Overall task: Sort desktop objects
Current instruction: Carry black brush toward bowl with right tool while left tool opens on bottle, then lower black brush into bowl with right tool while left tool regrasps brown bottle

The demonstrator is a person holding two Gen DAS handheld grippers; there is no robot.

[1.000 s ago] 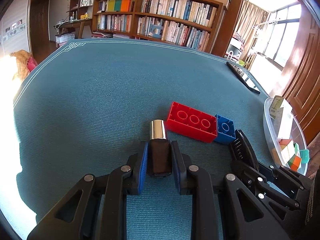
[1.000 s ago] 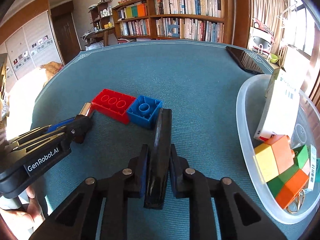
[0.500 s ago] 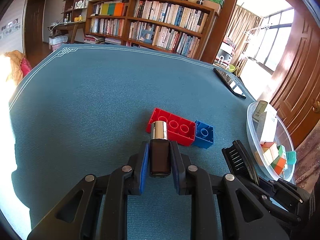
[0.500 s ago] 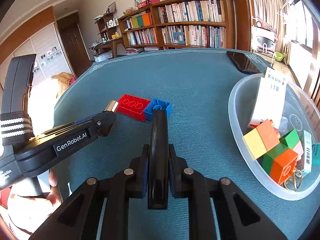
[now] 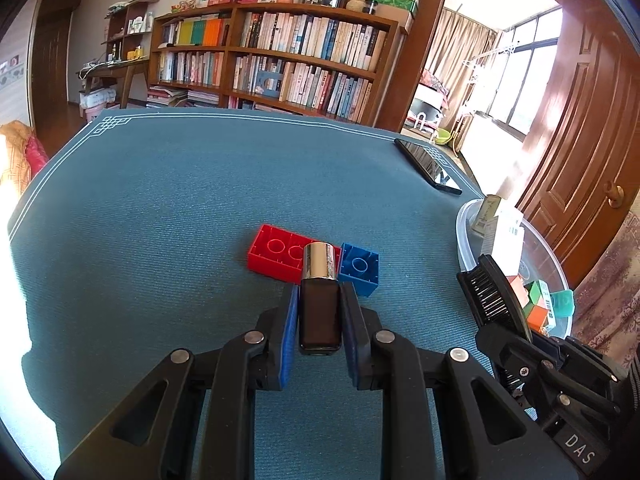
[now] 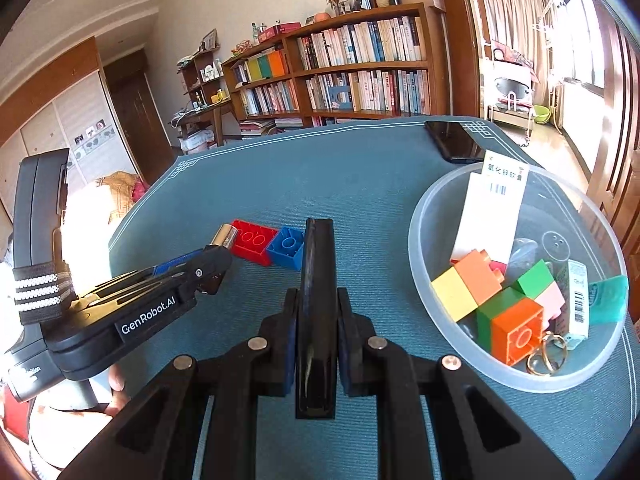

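My left gripper is shut on a small dark bottle with a silver cap, held above the table; it also shows in the right wrist view. My right gripper is shut on a black brush, also seen in the left wrist view. A red brick and a blue brick lie side by side on the teal table, just beyond both grippers. A clear plastic bowl on the right holds several coloured bricks, a white box and small items.
A black phone lies near the table's far right edge. The bowl's rim stands near the right edge. A bookshelf stands behind the table. The person's hand holds the left gripper at lower left.
Both grippers have risen and pulled back from the bricks with the bottle and the brush still held. The bricks have not moved.
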